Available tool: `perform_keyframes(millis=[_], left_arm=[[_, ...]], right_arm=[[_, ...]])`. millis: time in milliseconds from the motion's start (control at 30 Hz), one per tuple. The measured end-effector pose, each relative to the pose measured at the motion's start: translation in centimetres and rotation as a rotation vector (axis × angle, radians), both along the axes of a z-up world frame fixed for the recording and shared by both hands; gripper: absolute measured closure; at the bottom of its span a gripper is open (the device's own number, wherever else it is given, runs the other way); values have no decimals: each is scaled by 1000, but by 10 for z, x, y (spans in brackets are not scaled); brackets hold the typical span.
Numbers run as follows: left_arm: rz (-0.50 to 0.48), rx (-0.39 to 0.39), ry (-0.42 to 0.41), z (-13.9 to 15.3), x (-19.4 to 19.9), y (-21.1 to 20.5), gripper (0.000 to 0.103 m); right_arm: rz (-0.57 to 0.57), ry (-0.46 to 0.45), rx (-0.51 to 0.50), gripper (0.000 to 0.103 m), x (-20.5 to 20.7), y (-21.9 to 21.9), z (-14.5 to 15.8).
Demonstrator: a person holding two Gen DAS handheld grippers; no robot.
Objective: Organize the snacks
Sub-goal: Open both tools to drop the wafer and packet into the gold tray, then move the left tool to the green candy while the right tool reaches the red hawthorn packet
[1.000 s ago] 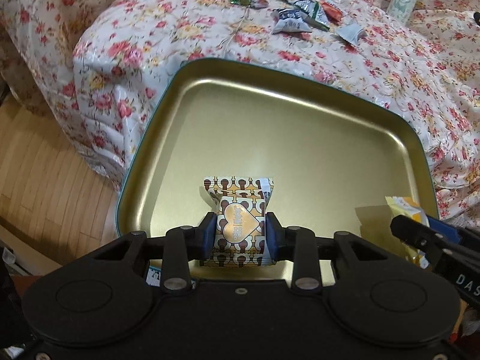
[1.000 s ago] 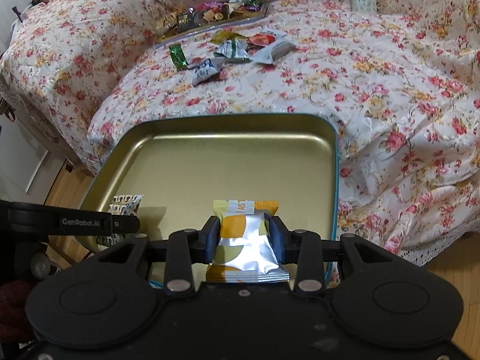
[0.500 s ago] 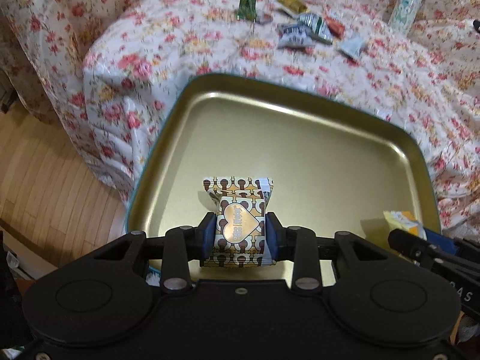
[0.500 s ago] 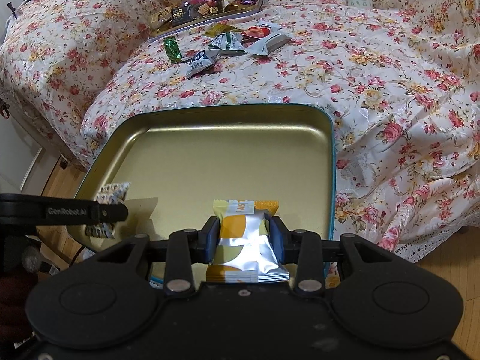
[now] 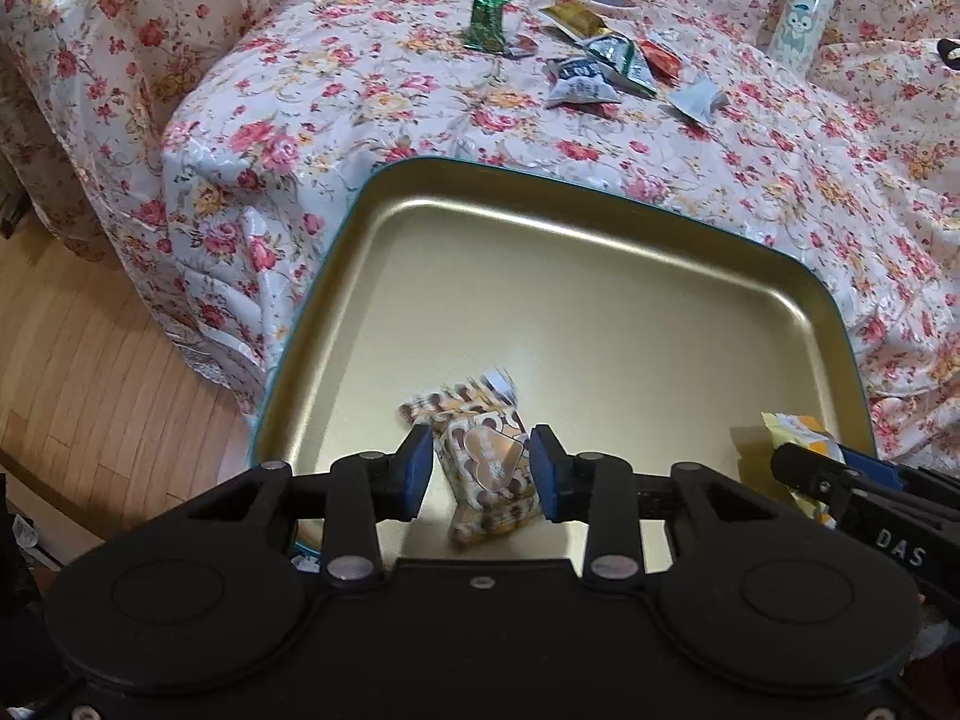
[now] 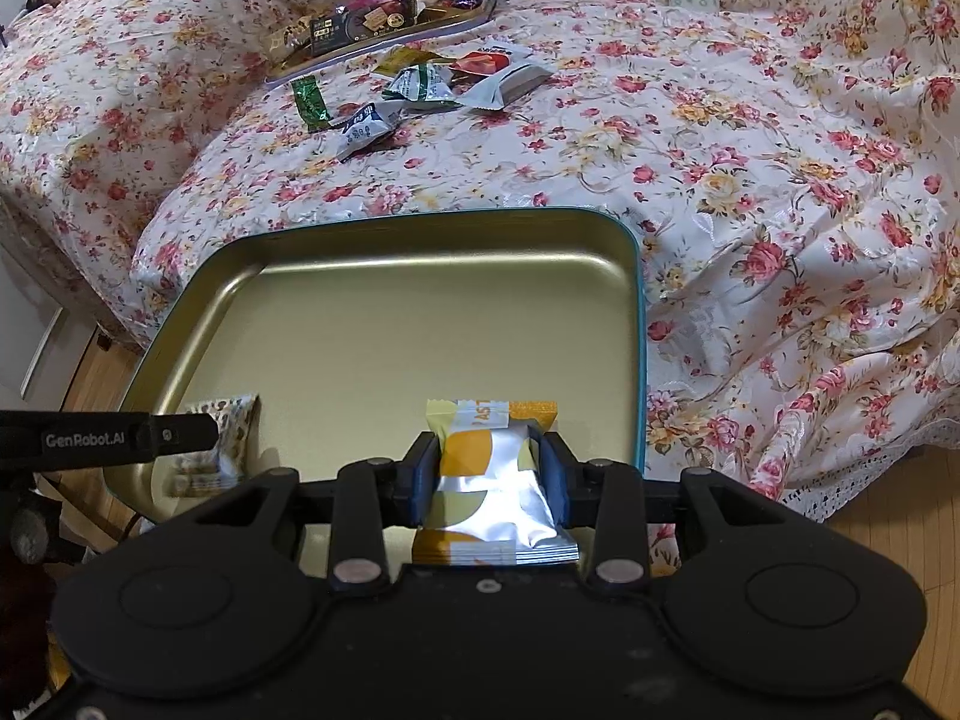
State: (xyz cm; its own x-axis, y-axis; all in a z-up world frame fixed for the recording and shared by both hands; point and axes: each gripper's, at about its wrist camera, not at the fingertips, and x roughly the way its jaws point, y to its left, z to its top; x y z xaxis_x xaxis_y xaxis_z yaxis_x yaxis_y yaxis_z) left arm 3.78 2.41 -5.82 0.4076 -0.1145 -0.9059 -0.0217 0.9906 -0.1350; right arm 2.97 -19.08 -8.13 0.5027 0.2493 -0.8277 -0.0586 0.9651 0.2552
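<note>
Floral bedding spreads beyond our tongs. Our left tongs point(image 5: 482, 467) are released, the brown patterned packet point(image 5: 487, 471) loose between them over the gold tray point(image 5: 600, 228). Our right tongs point(image 6: 487, 483) clench the orange-and-silver packet point(image 6: 489, 480); light, crinkly, probably slippery, best pinched mid-body.

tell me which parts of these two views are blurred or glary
Left wrist view: the brown-patterned packet is motion-smeared between the open left gripper, and a bright glare band runs along the gold tray at its far wall. Right wrist view: the orange-and-silver packet is sharp in the right gripper, its foil shining white; the fisheye bends the tray rim in both.
</note>
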Motion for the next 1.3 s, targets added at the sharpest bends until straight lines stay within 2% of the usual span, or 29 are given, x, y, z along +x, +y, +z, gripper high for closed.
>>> perform_keyframes(millis=[467, 933, 1300], left_arm=[[0, 6, 44, -5, 2, 0, 59], [-20, 25, 60, -3, 3, -3, 59], [-111, 30, 83, 10, 6, -9, 59]], right_arm=[[-2, 21, 10, 63, 2, -1, -2], [9, 3, -2, 63, -1, 0, 5], [81, 22, -20, 63, 8, -1, 17]])
